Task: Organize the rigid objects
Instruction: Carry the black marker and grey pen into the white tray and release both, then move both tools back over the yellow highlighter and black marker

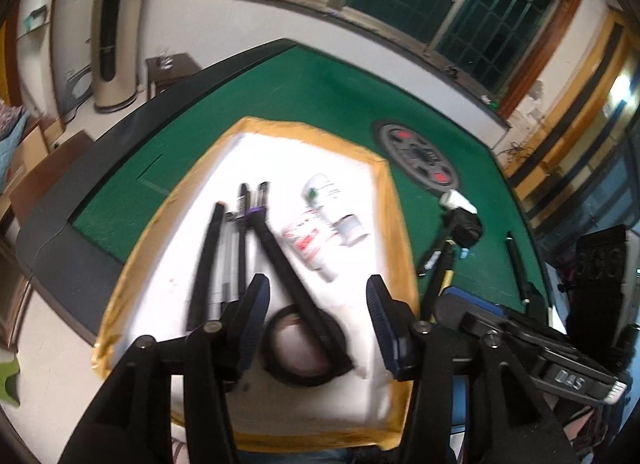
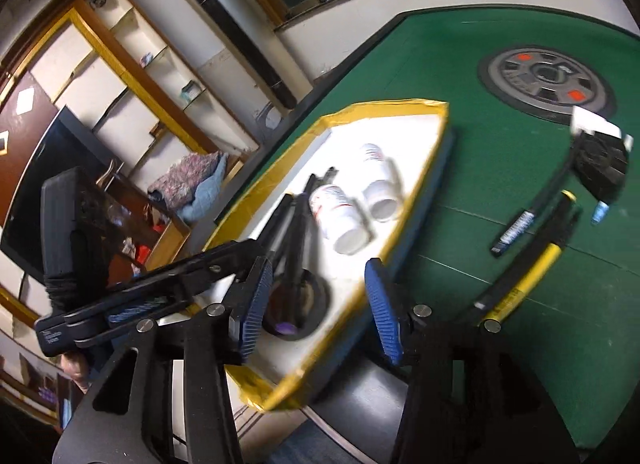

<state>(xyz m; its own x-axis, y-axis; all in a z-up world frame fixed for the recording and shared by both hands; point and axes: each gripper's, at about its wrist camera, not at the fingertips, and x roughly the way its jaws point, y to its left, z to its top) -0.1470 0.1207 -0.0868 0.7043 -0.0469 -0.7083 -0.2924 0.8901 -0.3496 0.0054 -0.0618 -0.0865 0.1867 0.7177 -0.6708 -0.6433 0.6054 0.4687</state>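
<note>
Pens point(image 1: 236, 248), two bottles point(image 1: 316, 232) and a tape ring point(image 1: 304, 348) lie in the yellow-edged tray point(image 1: 392, 200). Both hand-held grippers, left point(image 1: 314, 304) and right point(image 2: 318, 296), hang above it, spread wide, holding nothing.

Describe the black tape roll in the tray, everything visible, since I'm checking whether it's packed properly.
The black tape roll is a thick, dark ring, apparently tape, with an open centre showing the white tray floor. It lies flat at the tray's near end. A long black pen rests diagonally across it, and more dark pens overlap its rim in the right wrist view. Neither gripper touches it. The pictures are blurred, so finer detail is unclear.
</note>
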